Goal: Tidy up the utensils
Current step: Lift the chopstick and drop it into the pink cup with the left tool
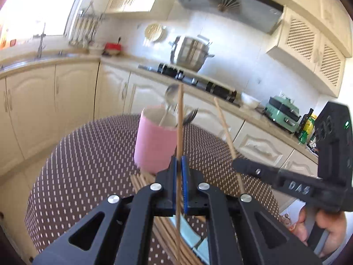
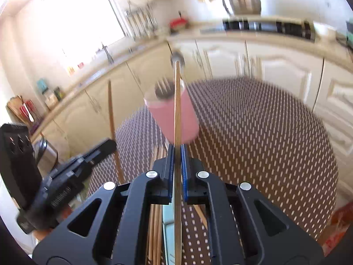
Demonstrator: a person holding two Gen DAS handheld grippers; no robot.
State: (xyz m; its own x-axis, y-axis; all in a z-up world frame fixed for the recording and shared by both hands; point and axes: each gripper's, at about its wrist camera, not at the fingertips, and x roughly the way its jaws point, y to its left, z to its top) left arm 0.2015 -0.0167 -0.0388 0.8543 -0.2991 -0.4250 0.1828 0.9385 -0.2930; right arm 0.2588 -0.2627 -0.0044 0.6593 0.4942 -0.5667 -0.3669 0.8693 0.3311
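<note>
Kitchen setting: cream cabinets are running along two walls, with a steel pot sitting on the stove and a green appliance standing on the counter at the right of the left wrist view.

Table: a round table is wearing a brown cloth dotted with white.

Pink cup: standing upright on the table, ahead of both grippers. A spoon and a fork are leaning inside it, heads up.

Left gripper: its blue pads are pressing together on a single wooden chopstick, which is pointing up and slightly forward past the cup's rim. The lower end is hanging below the pads.

Right gripper: its blue pads are likewise clamping a second chopstick, which is rising in front of the cup in the right wrist view. In the left wrist view this gripper is showing at the right edge, with its chopstick slanting up to the left and a hand gripping the handle.

Loose chopsticks: a bundle is lying flat on the table just this side of the cup, under both grippers. A pale blue-green flat item is lying beside the bundle; what it is cannot be told.

Both views are showing blur, heavier in the right wrist view.
</note>
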